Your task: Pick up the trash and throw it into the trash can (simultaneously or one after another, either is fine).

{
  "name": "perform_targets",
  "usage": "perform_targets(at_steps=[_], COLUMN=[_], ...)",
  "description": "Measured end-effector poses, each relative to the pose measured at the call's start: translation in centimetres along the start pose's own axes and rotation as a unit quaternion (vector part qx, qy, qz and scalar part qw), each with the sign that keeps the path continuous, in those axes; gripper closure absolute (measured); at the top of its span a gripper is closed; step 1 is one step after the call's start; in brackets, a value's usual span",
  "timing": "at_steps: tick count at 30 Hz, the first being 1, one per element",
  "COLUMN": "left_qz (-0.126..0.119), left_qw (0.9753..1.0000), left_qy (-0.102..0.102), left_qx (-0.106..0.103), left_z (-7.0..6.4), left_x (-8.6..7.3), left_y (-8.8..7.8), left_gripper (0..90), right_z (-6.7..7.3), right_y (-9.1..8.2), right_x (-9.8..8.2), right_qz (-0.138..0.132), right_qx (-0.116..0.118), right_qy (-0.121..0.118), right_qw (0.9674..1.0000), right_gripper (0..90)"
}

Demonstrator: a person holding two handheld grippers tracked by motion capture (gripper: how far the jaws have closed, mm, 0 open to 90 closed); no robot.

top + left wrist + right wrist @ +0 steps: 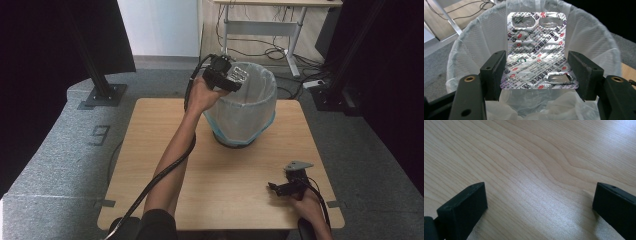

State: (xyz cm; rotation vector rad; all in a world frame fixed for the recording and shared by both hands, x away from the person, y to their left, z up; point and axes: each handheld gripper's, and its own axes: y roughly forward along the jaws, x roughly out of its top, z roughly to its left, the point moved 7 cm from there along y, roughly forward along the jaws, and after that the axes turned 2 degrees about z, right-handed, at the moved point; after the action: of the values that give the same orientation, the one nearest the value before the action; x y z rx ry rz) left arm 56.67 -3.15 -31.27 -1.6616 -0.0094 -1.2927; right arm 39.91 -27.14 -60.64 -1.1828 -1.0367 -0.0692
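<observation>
Left gripper [535, 72] pinching a foil pill sheet [537, 50] by its two side edges, jaws pressed against them, sheet upright and facing the camera. Several pockets on the sheet look crushed and emptied; whether any pills remain, cannot tell. Just beyond and below the sheet: open mouth of a bin [589, 37] lined with a pale plastic bag [476, 47], some crumpled liner at the bottom. From the high view, the left gripper [235, 80] sits over the bin's near rim [250, 107], sheet over the opening. Judgement: carry to the bin looks done; what is left is the release, so the sheet drops inside, and pulling the hand back. Off to the right, well apart from the bin, the right gripper [287, 186] rests low over the wooden table [225, 175], jaws spread wide, nothing between them but bare wood [536, 182]. It looks idle for this step.
</observation>
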Motion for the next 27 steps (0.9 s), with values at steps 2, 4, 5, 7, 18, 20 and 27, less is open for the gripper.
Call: perform_targets(at_steps=[2,4,5,7,18,20,27], left_qz=[0.002,0.006,0.004,0.005,-0.007,-0.012,-0.025], left_qw=[1.0,0.9999,0.9999,0.9999,0.9998,0.9999,0.9997], left_qy=[0.0,-0.001,-0.005,-0.006,-0.004,-0.003,0.002], left_qx=[0.002,0.011,0.01,0.011,0.016,0.011,0.002], left_z=[0.0,0.2,0.2,0.2,0.6,0.6,0.1], left_x=[0.0,-0.1,-0.1,-0.2,-0.6,-0.6,-0.7], left_y=[0.3,0.8,1.0,1.3,-0.2,-0.8,-2.6], left_gripper=[33.8,33.1,30.7,23.0,0.3,0.0,0.0], right_z=[0.0,0.0,0.0,0.0,0.1,0.1,0.1], right_y=[0.0,0.0,0.0,0.0,0.0,0.0,0.0], right_x=[0.0,0.0,0.0,0.0,0.0,0.0,0.0], right_qz=[0.0,0.0,0.0,0.0,0.0,0.0,0.0], right_qx=[0.0,0.0,0.0,0.0,0.001,0.001,0.001], right_qy=[0.0,0.0,0.0,0.0,0.0,0.001,0.001], right_qw=[1.0,1.0,1.0,1.0,1.0,1.0,1.0], right_gripper=[0.0,0.0,0.0,0.0,0.0,0.0,0.0])
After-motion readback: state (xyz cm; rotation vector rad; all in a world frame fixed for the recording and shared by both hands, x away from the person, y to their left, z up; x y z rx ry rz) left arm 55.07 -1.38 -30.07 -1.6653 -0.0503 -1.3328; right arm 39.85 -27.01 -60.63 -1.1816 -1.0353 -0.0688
